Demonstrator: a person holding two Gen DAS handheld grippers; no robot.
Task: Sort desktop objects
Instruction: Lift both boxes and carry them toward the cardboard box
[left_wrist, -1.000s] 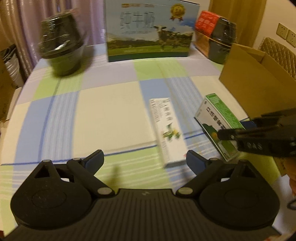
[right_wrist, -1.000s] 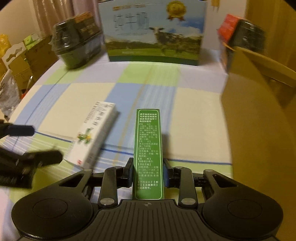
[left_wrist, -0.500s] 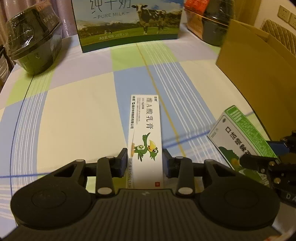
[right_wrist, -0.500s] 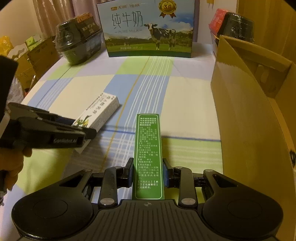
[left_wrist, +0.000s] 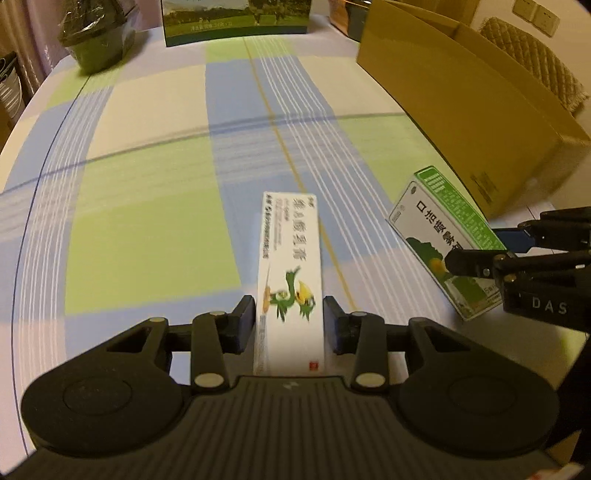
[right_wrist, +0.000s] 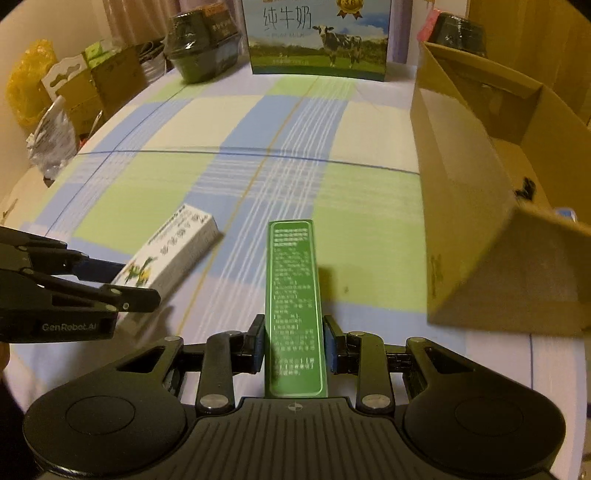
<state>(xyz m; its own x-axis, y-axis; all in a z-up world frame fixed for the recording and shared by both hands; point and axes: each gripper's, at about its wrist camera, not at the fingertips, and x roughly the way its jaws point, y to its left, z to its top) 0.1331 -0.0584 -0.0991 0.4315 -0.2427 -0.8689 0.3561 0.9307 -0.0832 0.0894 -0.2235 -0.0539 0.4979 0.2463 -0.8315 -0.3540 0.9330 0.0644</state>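
My left gripper (left_wrist: 289, 325) is shut on a long white ointment box (left_wrist: 290, 266) with a green bird picture, held above the checked tablecloth. It also shows in the right wrist view (right_wrist: 173, 254) with the left gripper (right_wrist: 122, 284) on it. My right gripper (right_wrist: 294, 347) is shut on a green and white medicine box (right_wrist: 293, 295), also lifted. In the left wrist view that box (left_wrist: 443, 236) is at the right, held by the right gripper (left_wrist: 476, 254).
An open cardboard box (right_wrist: 491, 206) stands on the table's right side (left_wrist: 461, 96). A milk carton case (right_wrist: 319, 37) stands at the far edge. A dark wrapped tub (right_wrist: 201, 48) sits far left, another (right_wrist: 458, 33) far right. Bags and cartons (right_wrist: 55, 96) lie beyond the left edge.
My left gripper has closed on the white ointment box and lifted it back toward the near edge. My right gripper keeps the green box and has drawn back too.
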